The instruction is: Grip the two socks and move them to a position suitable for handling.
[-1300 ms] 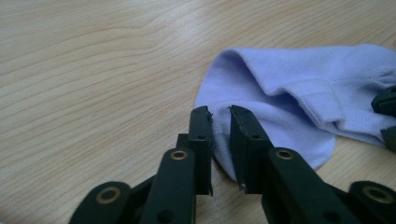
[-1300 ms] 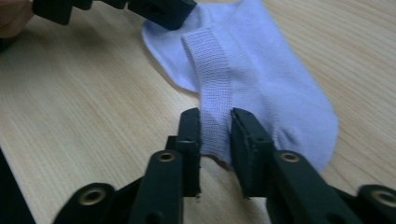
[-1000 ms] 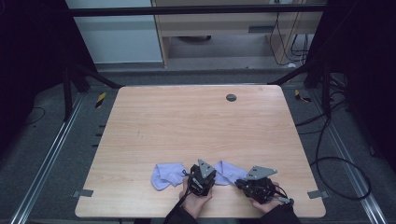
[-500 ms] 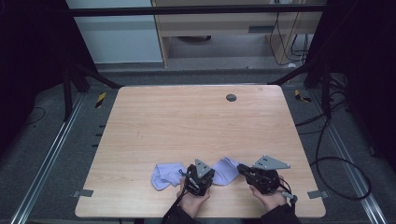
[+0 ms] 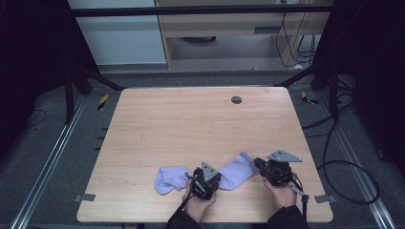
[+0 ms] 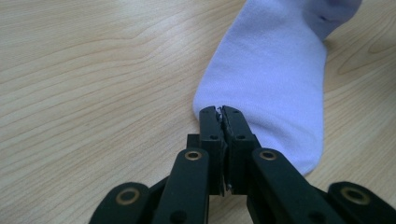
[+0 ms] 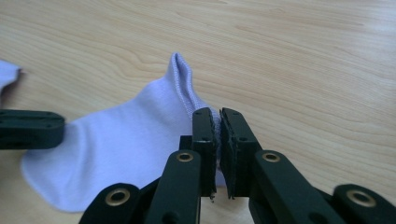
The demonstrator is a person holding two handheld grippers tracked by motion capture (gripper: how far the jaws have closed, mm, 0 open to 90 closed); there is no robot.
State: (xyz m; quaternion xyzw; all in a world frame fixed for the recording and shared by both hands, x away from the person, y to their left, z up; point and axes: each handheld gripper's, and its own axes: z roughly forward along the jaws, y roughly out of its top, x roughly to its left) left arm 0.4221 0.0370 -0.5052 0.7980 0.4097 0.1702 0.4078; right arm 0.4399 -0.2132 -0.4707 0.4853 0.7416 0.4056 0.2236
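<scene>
Item: two pale lilac socks on worktop (image 5: 143, 124), near edge. Right sock (image 5: 237, 170) stretched between both grippers; left gripper (image 5: 208, 177) jaws clamped on its toe end, right gripper (image 5: 260, 164) jaws clamped on its cuff, seemingly. Change: right gripper has moved outward from a second ago, flattening the sock. Left sock (image 5: 168, 179) loose

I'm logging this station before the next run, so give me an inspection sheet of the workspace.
Surface: wooden table, bare apart from a dark round grommet.
Job's things: two pale lilac socks, right sock and left sock, lying flat.
Clutter: nothing seen.
Grippers: left gripper and right gripper each shut on the right sock.
Cables: right gripper's cable; loose cables on the floor.
Surroundings: dark frame, grey floor, wooden cabinet behind.
</scene>
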